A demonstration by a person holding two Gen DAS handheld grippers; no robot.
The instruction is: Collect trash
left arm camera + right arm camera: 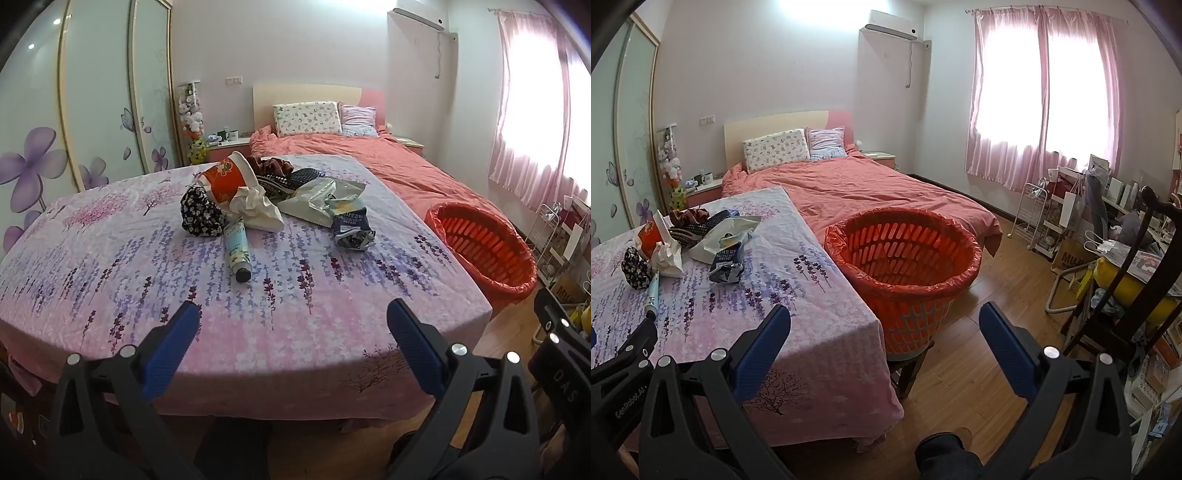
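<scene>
A pile of things lies on the floral-covered table (pixel 110 266): a red paper cup (pixel 227 177), crumpled white tissue (pixel 255 208), a silver plastic bag (pixel 321 197), a crushed dark blue wrapper (pixel 352 229), a light blue tube (pixel 236 249) and a black floral cloth (pixel 199 216). An orange lined basket (pixel 905 258) stands right of the table, also in the left wrist view as the basket (pixel 484 251). My left gripper (pixel 291 321) hangs open over the table's near edge, short of the pile. My right gripper (pixel 882 325) is open before the basket, holding nothing.
A bed with a coral quilt (pixel 879 195) lies behind the table and basket. Wardrobe doors (pixel 92 103) stand at the left. A white rack (pixel 1032 210), a dark chair (pixel 1137 266) and a cluttered desk fill the right side. Wooden floor (pixel 979 354) shows beside the basket.
</scene>
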